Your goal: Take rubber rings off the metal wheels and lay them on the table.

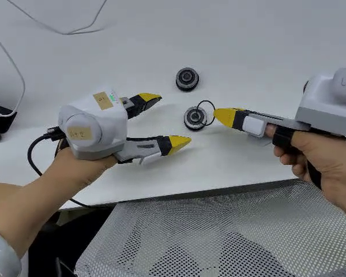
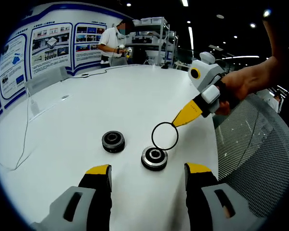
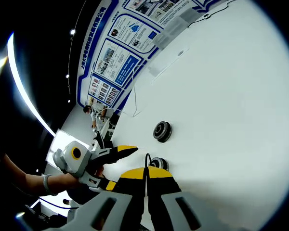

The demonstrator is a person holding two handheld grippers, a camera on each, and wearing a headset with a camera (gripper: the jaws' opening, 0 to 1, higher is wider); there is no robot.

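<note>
1. Head view, nearest the viewer: a grey mesh chair back (image 1: pixel 219 236) sits at 6 o'clock, against the edge of the white table (image 1: pixel 248 52).
2. At 9 o'clock a hand holds the left gripper (image 1: pixel 168 120). Its two yellow-tipped jaws are spread wide apart and have nothing between them. They point toward 3 o'clock.
3. At 3 o'clock the other hand holds the right gripper (image 1: pixel 222 115). Its yellow tips are pressed together and pinch a thin black rubber ring (image 1: pixel 206 101).
4. Between the two grippers, near the table's centre, the nearer metal wheel (image 1: pixel 195 118) lies flat. The rubber ring stands up at about 1 o'clock from this wheel. Its lower edge overlaps the wheel's rim, and whether the two touch cannot be told.
5. Left gripper view: the left gripper (image 2: pixel 148 168) frames the nearer metal wheel (image 2: pixel 154 158) between its parted jaws. The rubber ring (image 2: pixel 152 137) hangs as an open loop from the right gripper (image 2: pixel 183 117), which enters from 2 o'clock.
6. Right gripper view: the right gripper (image 3: pixel 145 171) has no gap between its jaws, and the rubber ring (image 3: pixel 147 161) rises edge-on from them.
7. Farther off, a second metal wheel (image 1: pixel 187 79) lies flat at 12 o'clock from the first, apart from it.
8. Farthest, a thin cable (image 1: pixel 11 63) curves across the table at 10 o'clock.
</note>
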